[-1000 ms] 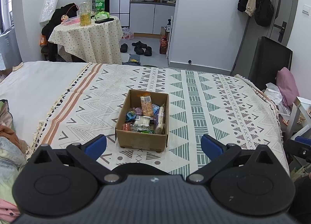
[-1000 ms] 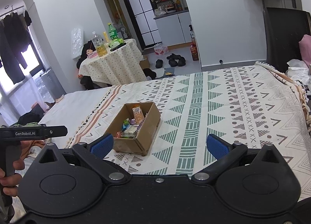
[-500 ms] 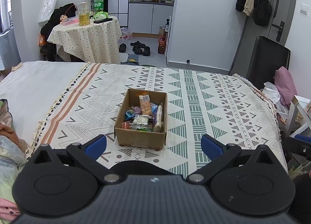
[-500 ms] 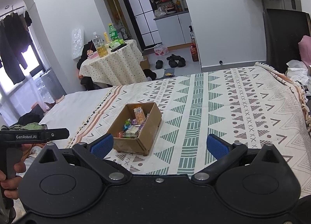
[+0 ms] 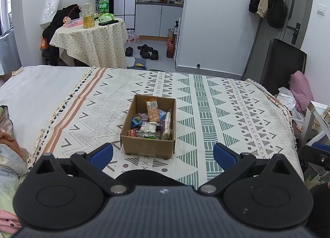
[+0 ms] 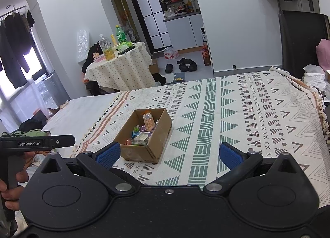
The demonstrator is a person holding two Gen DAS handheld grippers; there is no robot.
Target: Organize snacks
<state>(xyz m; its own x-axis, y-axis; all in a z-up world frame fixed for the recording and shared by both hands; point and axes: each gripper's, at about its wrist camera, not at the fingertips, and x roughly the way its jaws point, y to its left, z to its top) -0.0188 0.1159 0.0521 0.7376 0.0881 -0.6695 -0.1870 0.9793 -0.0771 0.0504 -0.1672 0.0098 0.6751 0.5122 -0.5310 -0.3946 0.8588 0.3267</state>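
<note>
A brown cardboard box (image 5: 147,147) (image 6: 153,134) stands on the patterned bedspread (image 5: 216,118) (image 6: 237,114), filled with several wrapped snacks (image 5: 151,122) (image 6: 142,132). An orange packet (image 5: 153,110) leans at the far side of the pile. My left gripper (image 5: 163,155) hovers just in front of the box, open, with nothing between its blue pads. My right gripper (image 6: 169,153) is open too and empty, with the box just ahead of its left pad (image 6: 108,154). The left gripper's body (image 6: 37,144) and a hand (image 6: 8,188) show at the left edge of the right wrist view.
Crumpled clothes (image 5: 8,155) lie at the bed's left edge. A round table (image 5: 90,37) with bottles stands beyond the bed, with shoes (image 5: 144,50) on the floor. A black chair (image 5: 274,66) and a pink cushion (image 5: 301,91) are to the right.
Both grippers have drifted slightly, so the box sits a little closer and more central in each view. The jaws stay open and the box has not moved.
</note>
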